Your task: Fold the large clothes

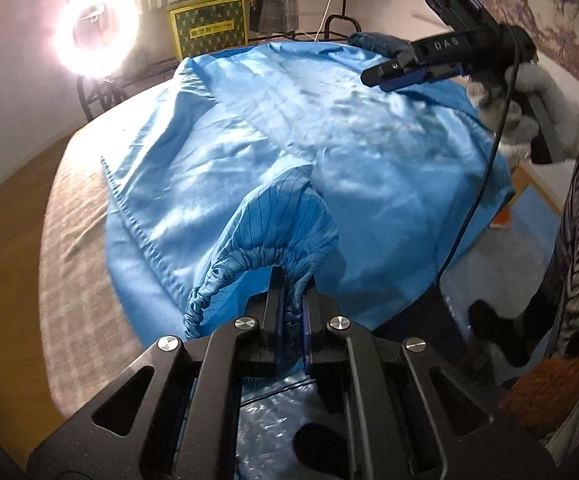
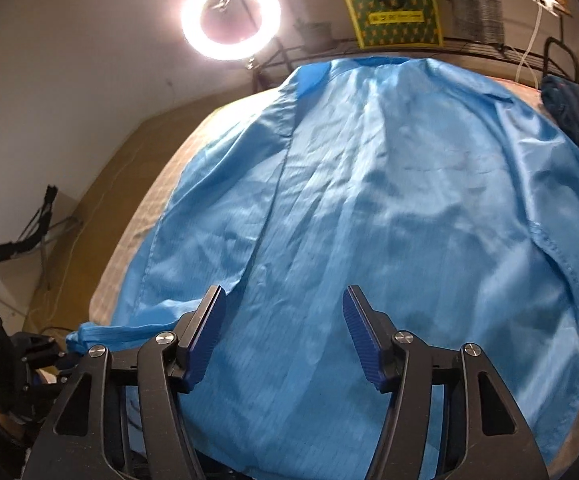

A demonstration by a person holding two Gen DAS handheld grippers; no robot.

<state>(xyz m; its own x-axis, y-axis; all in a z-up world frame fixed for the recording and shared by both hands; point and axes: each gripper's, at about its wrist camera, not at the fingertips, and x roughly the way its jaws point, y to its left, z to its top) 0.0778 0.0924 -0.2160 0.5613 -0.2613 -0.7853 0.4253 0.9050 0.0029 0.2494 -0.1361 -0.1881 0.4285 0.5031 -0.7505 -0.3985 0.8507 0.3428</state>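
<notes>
A large shiny blue garment (image 1: pixel 329 140) (image 2: pixel 369 220) lies spread over a beige checked bed (image 1: pixel 77 220). My left gripper (image 1: pixel 291 280) is shut on the gathered elastic cuff (image 1: pixel 265 252) of one sleeve, which arches up over the garment's body. In the right wrist view the left gripper (image 2: pixel 61 356) sits at the lower left edge with the cuff (image 2: pixel 79 340) in it. My right gripper (image 2: pixel 283 308) stands open just above the garment's lower middle, with nothing pinched between its pads. The left wrist view shows the right gripper (image 1: pixel 385 76) at the upper right, held by a gloved hand (image 1: pixel 537 116).
A lit ring light (image 1: pixel 95 32) (image 2: pixel 231 18) stands behind the bed. Beside it a yellow and green box (image 1: pixel 209 26) (image 2: pixel 393 16) sits on a black metal rack with hanging clothes. A dark blue garment (image 1: pixel 373 42) (image 2: pixel 577 120) lies at the bed's far right corner.
</notes>
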